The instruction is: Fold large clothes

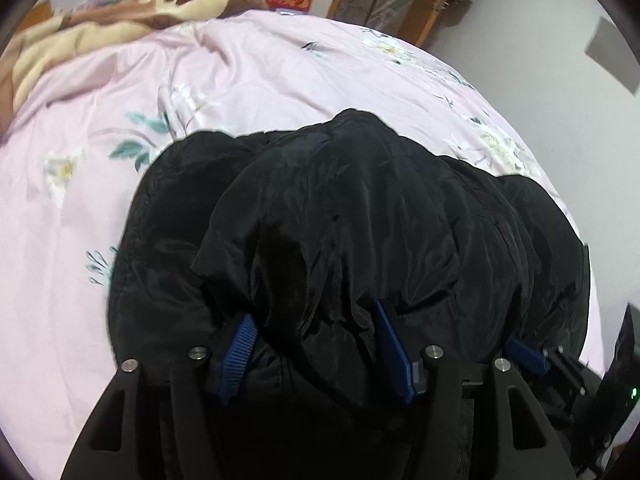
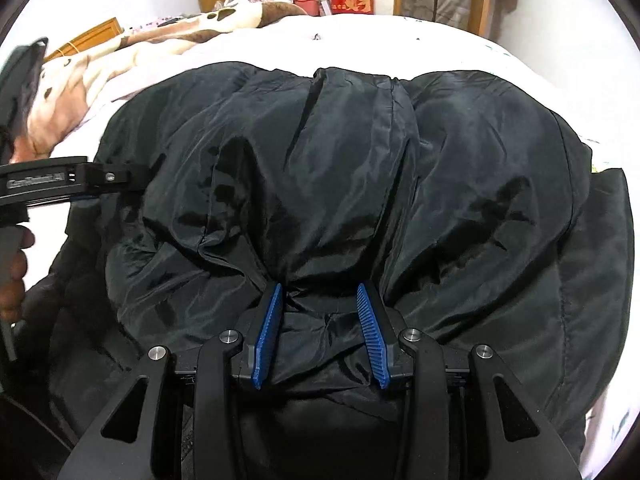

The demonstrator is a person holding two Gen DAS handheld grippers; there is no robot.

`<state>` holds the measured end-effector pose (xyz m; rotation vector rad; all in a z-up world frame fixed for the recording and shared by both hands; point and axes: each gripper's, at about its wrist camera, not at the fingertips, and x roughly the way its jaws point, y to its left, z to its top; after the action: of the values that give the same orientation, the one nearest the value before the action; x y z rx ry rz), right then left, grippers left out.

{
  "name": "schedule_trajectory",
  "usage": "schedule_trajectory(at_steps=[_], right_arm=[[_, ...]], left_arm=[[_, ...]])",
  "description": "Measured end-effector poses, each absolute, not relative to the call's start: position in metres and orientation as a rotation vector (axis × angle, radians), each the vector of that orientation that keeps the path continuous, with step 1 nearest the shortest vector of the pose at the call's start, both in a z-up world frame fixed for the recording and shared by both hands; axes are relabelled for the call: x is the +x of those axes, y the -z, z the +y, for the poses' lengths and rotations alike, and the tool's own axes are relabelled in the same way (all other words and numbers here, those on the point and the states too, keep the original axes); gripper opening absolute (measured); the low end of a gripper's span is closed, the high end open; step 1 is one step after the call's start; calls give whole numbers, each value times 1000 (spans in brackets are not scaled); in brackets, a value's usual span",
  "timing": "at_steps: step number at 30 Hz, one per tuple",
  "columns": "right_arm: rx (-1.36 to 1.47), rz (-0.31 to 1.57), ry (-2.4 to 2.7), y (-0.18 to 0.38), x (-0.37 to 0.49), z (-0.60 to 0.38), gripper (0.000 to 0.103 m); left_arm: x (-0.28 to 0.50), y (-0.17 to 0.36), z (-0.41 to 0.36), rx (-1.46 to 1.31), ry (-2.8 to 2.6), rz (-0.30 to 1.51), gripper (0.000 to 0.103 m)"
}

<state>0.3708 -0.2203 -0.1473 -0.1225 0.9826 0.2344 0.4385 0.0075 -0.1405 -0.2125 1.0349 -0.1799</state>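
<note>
Your black padded jacket point(image 2: 360, 168) lies in a puffy heap on the pink floral bedsheet point(image 1: 248, 64), filling the middle and lower part of both views. Your right gripper point(image 2: 320, 332) is clamped on a bunched fold of the jacket: the cloth is pinched tight between its blue pads point(image 2: 269, 332), creases fanning up from the pinch toward 12 o'clock. Your left gripper point(image 1: 316, 356) has a thick fold of the same jacket between its jaws, which stand wider; whether its pads point(image 1: 239, 354) press the cloth or only flank it, you cannot tell here. In the right wrist view that left tool comes in from 9 o'clock, with your hand point(image 2: 14, 272) on its handle at about 8 o'clock. A brown and cream blanket point(image 2: 132, 48) is piled at 10 o'clock beyond the jacket, and a red box point(image 2: 352, 0) stands at 12 o'clock past the bed.
</note>
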Motion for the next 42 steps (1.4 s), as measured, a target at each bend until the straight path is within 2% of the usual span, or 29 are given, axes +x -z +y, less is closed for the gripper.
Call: schedule_trajectory(at_steps=[5, 7, 12, 24, 36, 42], right_arm=[[-88, 1005, -214, 139, 375, -219, 40], [-62, 1006, -219, 127, 372, -221, 44], [-13, 892, -236, 87, 346, -232, 68], [49, 742, -278, 5, 264, -236, 69], [69, 704, -166, -29, 175, -261, 69], [59, 697, -123, -41, 124, -272, 69]], left_arm=[[413, 103, 17, -191, 162, 968, 62], [402, 87, 22, -190, 156, 930, 62], [366, 48, 36, -186, 135, 858, 68], [290, 0, 48, -168, 146, 799, 68], [195, -20, 54, -93, 120, 779, 69], [155, -12, 72, -128, 144, 809, 70]])
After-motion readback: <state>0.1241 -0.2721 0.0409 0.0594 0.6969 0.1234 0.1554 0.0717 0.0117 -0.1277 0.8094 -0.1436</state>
